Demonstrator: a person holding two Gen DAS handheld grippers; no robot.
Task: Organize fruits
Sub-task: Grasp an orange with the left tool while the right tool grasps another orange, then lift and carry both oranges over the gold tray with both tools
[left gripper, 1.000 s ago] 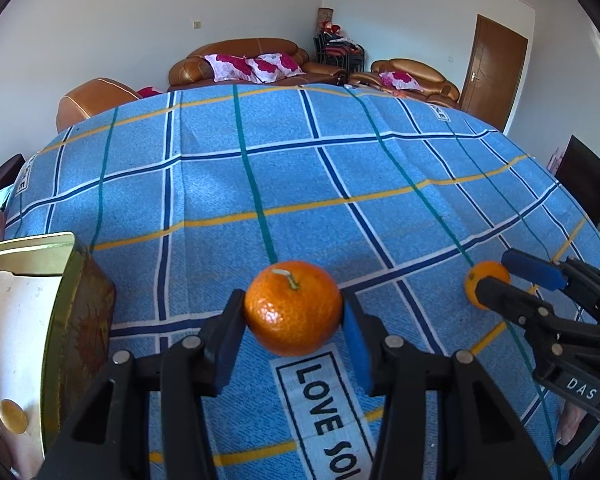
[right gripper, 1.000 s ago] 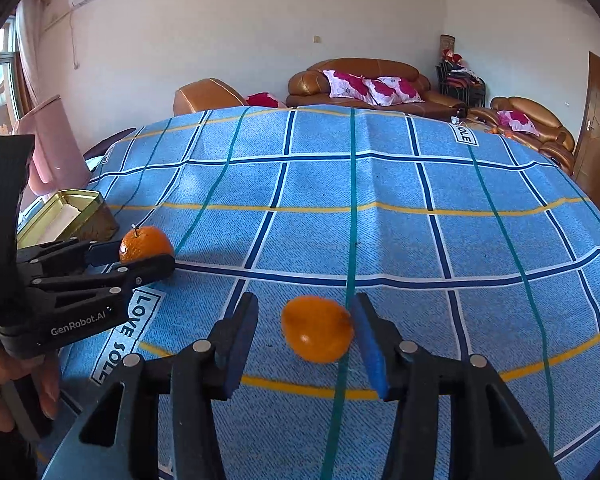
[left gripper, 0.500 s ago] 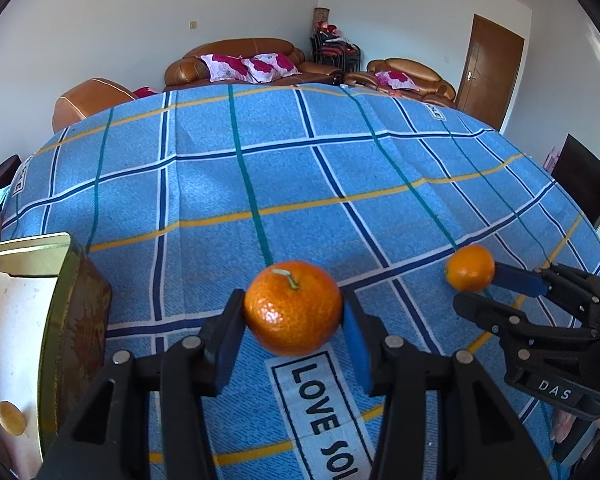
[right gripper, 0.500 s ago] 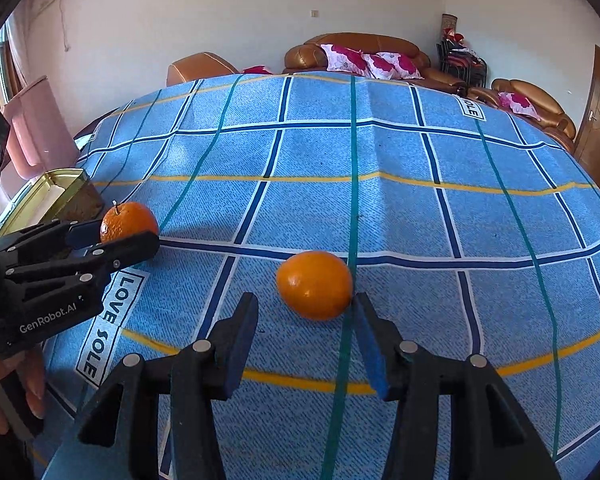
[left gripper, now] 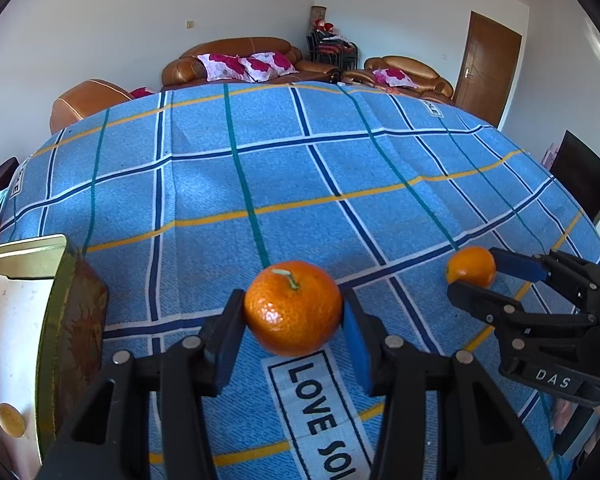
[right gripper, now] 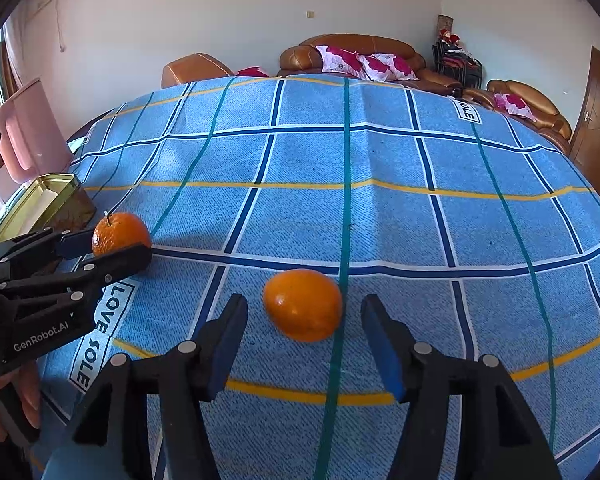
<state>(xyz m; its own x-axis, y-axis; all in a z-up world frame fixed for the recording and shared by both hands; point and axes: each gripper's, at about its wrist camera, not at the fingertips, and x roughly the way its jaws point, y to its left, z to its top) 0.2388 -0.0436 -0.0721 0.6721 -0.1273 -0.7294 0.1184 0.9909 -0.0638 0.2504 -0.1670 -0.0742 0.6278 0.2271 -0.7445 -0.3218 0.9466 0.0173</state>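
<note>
The round orange mandarin with a short green stem (left gripper: 293, 307) is pinched between the blue pads of the left gripper (left gripper: 293, 320), which is closed on its two sides. The stem points up, so the pads bear on the fruit's widest part, where a round thing is least likely to squirt out. Whether it hangs just clear of the cloth or touches it cannot be told. From the right wrist view the same fruit (right gripper: 121, 234) sits in those black fingers close to the open gold-coloured metal tin with a pale lining (right gripper: 40, 202), which is probably where the fruit is meant to go; the tin's rim (left gripper: 56, 304) stands just to the left of the held mandarin.

The second, smooth stemless orange fruit (right gripper: 303, 305) lies on the blue checked tablecloth with yellow, green and navy lines (right gripper: 380, 220), between the fingers of the right gripper (right gripper: 304, 334). Those jaws are opening, and neither blue pad touches the fruit: there is a clear gap on each side, wider on the right. The fruit rests on its own weight on the cloth, beside a green stripe. Seen from the left wrist, it (left gripper: 471, 267) lies between the right tool's fingertips, well apart from the held mandarin.

A person's hand (right gripper: 16, 404) grips the left tool's handle at the lower left. Brown leather sofas with pink flowered cushions (right gripper: 360, 60) stand beyond the table.
</note>
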